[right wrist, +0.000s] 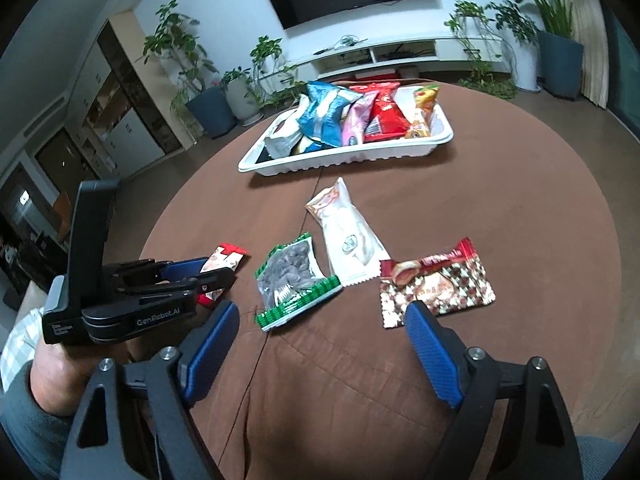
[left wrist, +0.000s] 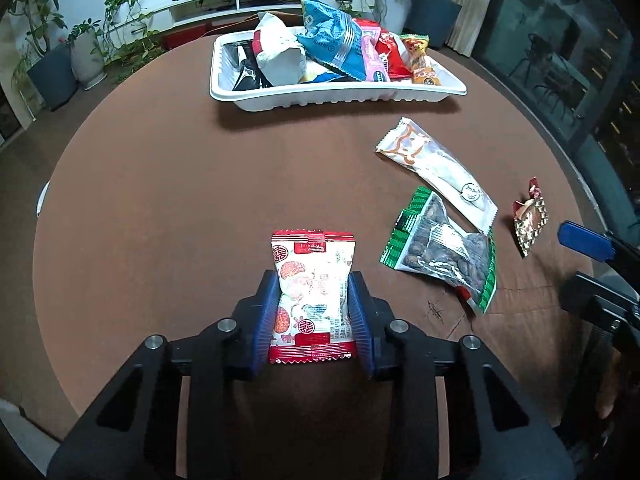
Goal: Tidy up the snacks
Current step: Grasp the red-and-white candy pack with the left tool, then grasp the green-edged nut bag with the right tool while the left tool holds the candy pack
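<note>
The left tool covers both side edges of the red-and-white snack packet between its pads, and the print on the wrapper is too small to read. Seen from the right tool, that same packet shows only its far end beyond the left tool's black body. In the white tray ahead, the black packet and the yellow one lie mostly buried under the white bag and blue bag. The right tool is cut off by the picture's right edge. The near rim of the worktop is hidden behind the tool frame.
</note>
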`<state>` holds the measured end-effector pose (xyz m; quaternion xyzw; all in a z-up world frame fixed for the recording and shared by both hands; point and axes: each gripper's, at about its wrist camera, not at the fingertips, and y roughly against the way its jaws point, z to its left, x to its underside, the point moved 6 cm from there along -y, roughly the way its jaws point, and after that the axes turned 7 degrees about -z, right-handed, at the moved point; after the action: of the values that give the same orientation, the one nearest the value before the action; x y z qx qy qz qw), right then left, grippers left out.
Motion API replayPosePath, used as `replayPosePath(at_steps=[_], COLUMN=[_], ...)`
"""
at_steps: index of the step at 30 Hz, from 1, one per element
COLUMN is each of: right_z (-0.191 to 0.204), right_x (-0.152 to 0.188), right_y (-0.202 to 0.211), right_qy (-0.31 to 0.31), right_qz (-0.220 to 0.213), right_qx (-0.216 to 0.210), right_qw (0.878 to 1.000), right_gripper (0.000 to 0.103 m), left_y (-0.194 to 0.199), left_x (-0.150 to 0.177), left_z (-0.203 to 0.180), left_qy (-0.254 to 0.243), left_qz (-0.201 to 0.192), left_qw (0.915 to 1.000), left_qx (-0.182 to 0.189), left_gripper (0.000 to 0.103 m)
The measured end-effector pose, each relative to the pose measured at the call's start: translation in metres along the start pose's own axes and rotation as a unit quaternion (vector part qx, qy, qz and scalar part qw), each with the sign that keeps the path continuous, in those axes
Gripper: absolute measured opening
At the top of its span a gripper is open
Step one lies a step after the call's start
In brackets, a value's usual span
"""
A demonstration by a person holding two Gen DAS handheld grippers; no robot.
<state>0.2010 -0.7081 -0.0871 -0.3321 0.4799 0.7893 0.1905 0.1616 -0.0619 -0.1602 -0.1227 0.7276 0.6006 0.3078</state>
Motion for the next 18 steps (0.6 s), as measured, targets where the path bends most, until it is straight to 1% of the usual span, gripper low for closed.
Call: replayPosePath(at_steps=[4, 7, 10, 14, 15, 18], right_z=[0.016, 0.03, 0.037, 0.044, 0.044, 0.042], right_x=[-0.004, -0.004, -0.004, -0.003, -0.003, -0.004], right_y=[-0.009, -0.021, -0.034, -0.049, -0.053, -0.063], right_qy=[0.05, 0.096, 0.118, 0.137, 0.14, 0.151], right_qz=[0.017, 0.039, 0.064, 0.092, 0.097, 0.109], right_qx=[-0.003, -0.013, -0.021, -0.042, -0.039, -0.031], right_qw=[0.999, 0.995, 0.991, 0.985, 0.985, 0.982], right_gripper=[0.084, 0.084, 0.08, 0.075, 0.073, 0.073], left_y=[0.005, 0.011, 0.015, 0.018, 0.018, 0.018], left_x=[0.005, 0.01, 0.014, 0.019, 0.02, 0.02], left_z=[0.002, 0.005, 0.01, 0.012, 0.013, 0.013], left_qy=[0.009, 0.024, 0.039, 0.045, 0.046, 0.046], left_qz=[-0.003, -0.007, -0.01, -0.014, -0.015, -0.018], left_qw=[0.9998, 0.999, 0.9978, 0.997, 0.9968, 0.9965], left_qx=[0.018, 0.038, 0.053, 0.062, 0.064, 0.067], left_gripper=[0.031, 0.031, 0.031, 0.031, 0.031, 0.031])
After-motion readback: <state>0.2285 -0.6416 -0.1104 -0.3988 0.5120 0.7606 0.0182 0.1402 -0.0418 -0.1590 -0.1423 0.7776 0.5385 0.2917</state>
